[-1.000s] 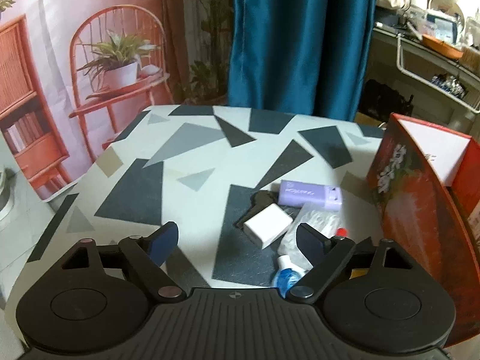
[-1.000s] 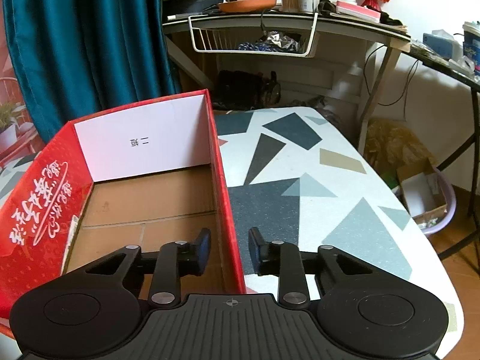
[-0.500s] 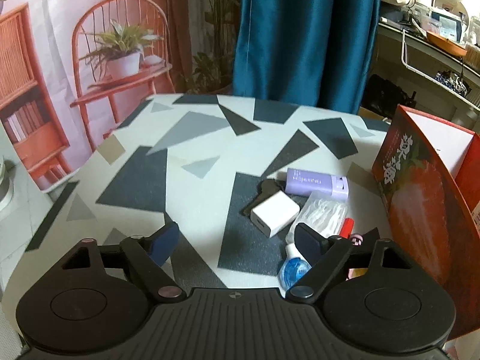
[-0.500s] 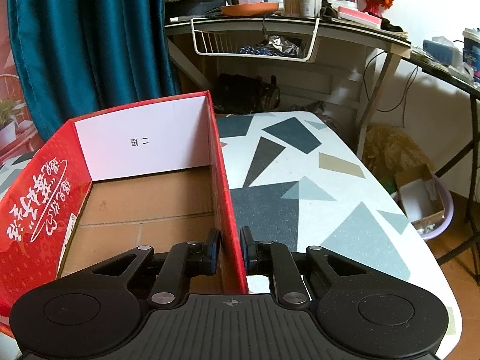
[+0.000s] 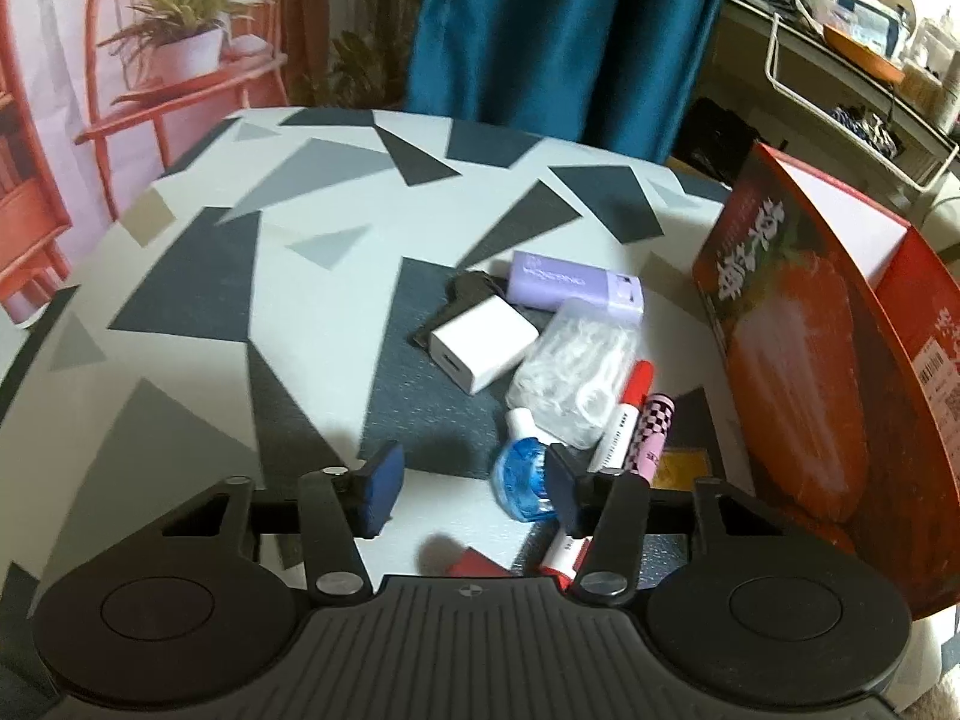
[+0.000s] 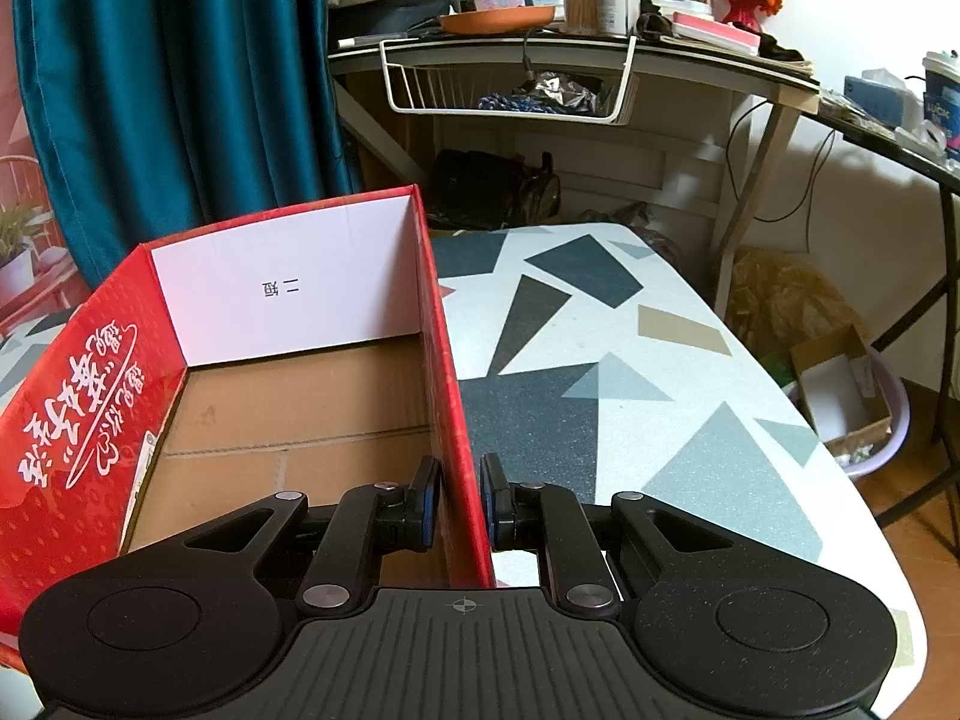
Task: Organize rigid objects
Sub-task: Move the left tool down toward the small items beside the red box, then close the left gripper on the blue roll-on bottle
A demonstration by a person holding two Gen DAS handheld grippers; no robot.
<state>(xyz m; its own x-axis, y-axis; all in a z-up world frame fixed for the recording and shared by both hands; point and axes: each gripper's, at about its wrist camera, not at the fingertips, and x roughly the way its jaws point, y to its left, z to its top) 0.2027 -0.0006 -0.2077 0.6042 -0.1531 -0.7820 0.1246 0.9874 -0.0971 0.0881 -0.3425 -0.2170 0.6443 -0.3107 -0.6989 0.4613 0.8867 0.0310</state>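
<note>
Table: patterned top, carries everything; fills the ground ahead of both grippers.

Red box: open cardboard carton, directly ahead of and below the right gripper; in the left wrist view its printed outer wall stands to the right of the left gripper. The part of the brown floor in view is bare: nothing packed yet, as far as can be seen. The near corner is hidden behind the gripper body.

Change, right side: the jaws have closed onto the box's right-hand wall, one finger inside, one outside, pads against the cardboard. Clenched on the wall. Reading: this hand is steadying the box for loading.

Change, left side: jaws have just been closing from wide to roughly half, and the clutter now lies closer under the fingers than a second ago. Nothing is between the pads; bare table shows in the gap. Released, not grasping.

Clutter, ahead and right of the left gripper, near the box wall:
- clear bag of white pieces, ahead-right
- white charger, straight ahead, resting on a dark item
- purple case, farthest ahead
- markers: red-capped one and a pink chequered one, side by side
- blue-capped bottle, just beside the right finger, apparently touching it

Judgement: the pick has not begun in earnest; the bottle looks the likeliest first target.
</note>
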